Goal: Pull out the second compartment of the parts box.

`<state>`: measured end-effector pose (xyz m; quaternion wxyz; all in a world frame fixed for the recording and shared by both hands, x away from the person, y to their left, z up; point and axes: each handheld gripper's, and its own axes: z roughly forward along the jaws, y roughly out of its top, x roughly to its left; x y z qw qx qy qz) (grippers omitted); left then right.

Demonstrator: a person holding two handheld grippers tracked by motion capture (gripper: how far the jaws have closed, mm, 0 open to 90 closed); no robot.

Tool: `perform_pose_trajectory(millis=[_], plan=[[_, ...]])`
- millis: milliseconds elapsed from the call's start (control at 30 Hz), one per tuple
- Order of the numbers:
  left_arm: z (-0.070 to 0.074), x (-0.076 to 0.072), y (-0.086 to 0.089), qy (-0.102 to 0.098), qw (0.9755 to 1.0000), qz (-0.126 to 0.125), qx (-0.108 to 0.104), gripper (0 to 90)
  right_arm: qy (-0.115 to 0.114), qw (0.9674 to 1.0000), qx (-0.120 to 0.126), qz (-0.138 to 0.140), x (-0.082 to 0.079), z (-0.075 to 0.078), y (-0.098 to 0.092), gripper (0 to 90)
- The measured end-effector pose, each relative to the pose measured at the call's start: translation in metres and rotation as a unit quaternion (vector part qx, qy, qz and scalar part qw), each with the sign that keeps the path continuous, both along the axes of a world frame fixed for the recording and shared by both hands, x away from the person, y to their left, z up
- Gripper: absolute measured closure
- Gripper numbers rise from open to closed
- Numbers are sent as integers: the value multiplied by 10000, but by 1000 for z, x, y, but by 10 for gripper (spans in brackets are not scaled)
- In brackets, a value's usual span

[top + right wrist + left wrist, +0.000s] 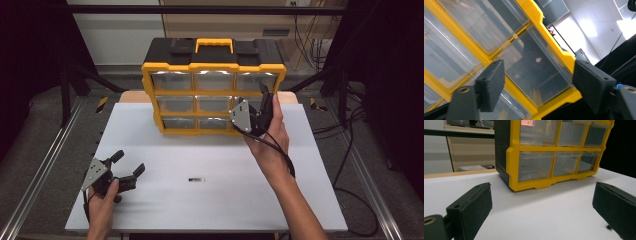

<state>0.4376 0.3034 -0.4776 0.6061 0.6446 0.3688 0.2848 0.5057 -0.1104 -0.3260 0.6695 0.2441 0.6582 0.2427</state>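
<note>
Your desk (200, 150) is a plain white board with a strip of bare wood showing along its far edge, set inside a dark frame whose metal rails (40, 170) run down both sides; grey floor lies around it, a pale wall and a wood-toned panel stand behind, and cables (350, 150) trail across the floor on your right. At your near left, your left hand-held gripper (125, 167) sits low over the desk with its jaws spread wide and nothing between them; from its own view the white surface lies bare ahead of it up to the organizer. A little right of it, near the middle of the desk, lies a small dark item (196, 179), too small to tell what it is, well apart from both grippers. Farther back, at the middle of the far edge, stands the organizer (212, 95): yellow frame, black top with a yellow handle (214, 45), and three rows of clear drawers. Your right hand-held gripper (265, 102) is raised against the organizer's right column, at about the middle row. In its own view a clear drawer (536, 75) in that end column sits between the two jaws, but the pads stand off it on either side, so the gripper is released and holding nothing. Nothing stands between the organizer and either hand; your right hand and forearm cover the organizer's lower right corner from above.
</note>
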Motion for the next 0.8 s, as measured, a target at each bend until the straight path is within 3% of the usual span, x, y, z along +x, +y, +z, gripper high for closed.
perform_pose_trajectory(millis=[367, 800], plan=[[0, 0, -1, 12, 10000, -8, 21, 24, -99, 9992, -369, 153, 13, 3, 19, 472], [0, 1, 0, 13, 10000, -22, 12, 28, -306, 9944, -988, 230, 21, -1, 38, 562]])
